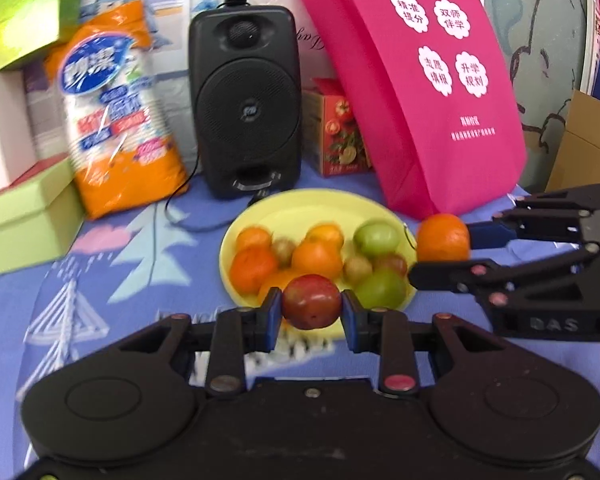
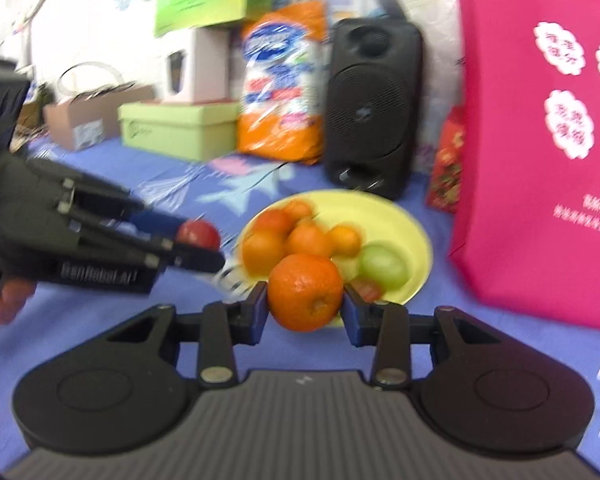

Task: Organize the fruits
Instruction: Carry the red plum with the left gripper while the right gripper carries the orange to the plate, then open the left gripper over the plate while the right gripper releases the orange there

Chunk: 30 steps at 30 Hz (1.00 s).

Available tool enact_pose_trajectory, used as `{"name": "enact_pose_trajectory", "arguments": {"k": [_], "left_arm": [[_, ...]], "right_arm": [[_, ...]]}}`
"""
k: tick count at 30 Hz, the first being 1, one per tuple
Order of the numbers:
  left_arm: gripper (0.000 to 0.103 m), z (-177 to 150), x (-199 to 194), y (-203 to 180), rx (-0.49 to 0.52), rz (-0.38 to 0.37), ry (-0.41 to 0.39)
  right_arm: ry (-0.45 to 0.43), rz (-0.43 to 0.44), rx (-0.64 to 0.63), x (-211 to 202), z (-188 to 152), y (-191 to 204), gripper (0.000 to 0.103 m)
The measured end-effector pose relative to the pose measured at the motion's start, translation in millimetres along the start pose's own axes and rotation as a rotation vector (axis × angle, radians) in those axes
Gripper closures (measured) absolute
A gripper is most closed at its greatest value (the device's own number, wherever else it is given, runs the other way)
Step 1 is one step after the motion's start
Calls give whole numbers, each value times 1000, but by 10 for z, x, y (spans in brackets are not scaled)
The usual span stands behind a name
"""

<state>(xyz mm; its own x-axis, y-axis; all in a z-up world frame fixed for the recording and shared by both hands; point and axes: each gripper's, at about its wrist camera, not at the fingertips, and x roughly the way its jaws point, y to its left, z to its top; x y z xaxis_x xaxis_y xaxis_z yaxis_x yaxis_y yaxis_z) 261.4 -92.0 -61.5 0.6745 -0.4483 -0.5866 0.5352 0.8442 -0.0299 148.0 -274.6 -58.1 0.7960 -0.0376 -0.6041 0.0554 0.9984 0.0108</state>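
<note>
Left tongs (image 1: 311,307): pinching a dark red fruit (image 1: 311,307), a plum or tomato by the look, held over the near rim of the plate.
Right tongs (image 2: 305,298): pinching an orange (image 2: 305,298), also held clear of the pile, just beside the plate's near edge.
Plate (image 1: 324,202): yellow, holding several more oranges, two green fruits (image 1: 377,237) and a few small reddish ones, all mixed together.
Progress: two fruits lifted out, one per hand; judging by the full plate, sorting is at an early stage and most fruit is left. No separate place for the sorted fruit shows.
Surface: blue printed cloth (image 1: 100,280) with pale cartoon shapes; whether a worktop or a bed lies beneath I cannot tell.
Room, farther back: black speaker (image 1: 246,100), orange packet (image 1: 116,120), pink bag (image 1: 420,80), green boxes, all crowded close behind the plate.
</note>
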Motion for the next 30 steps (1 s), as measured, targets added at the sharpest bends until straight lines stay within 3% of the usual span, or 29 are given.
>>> {"name": "enact_pose_trajectory", "arguments": {"k": [5, 13, 14, 15, 17, 18, 19, 30], "left_arm": [[73, 374, 382, 64, -6, 45, -16], [70, 726, 1150, 226, -24, 57, 83], [57, 729, 1207, 242, -34, 54, 98], [29, 733, 1246, 262, -48, 59, 105], [6, 735, 1202, 313, -84, 96, 74], [6, 722, 1143, 342, -98, 92, 54], [6, 709, 1089, 370, -108, 83, 52], [4, 300, 332, 445, -138, 117, 28]], "right_arm": [[26, -31, 14, 384, 199, -261, 66], [46, -7, -24, 741, 251, -343, 66], [47, -1, -33, 761, 251, -334, 66], [46, 5, -43, 774, 248, -320, 66], [44, 0, -62, 771, 230, -290, 56], [35, -12, -70, 746, 218, -277, 45], [26, -16, -80, 715, 200, -266, 42], [4, -7, -40, 191, -18, -169, 38]]}}
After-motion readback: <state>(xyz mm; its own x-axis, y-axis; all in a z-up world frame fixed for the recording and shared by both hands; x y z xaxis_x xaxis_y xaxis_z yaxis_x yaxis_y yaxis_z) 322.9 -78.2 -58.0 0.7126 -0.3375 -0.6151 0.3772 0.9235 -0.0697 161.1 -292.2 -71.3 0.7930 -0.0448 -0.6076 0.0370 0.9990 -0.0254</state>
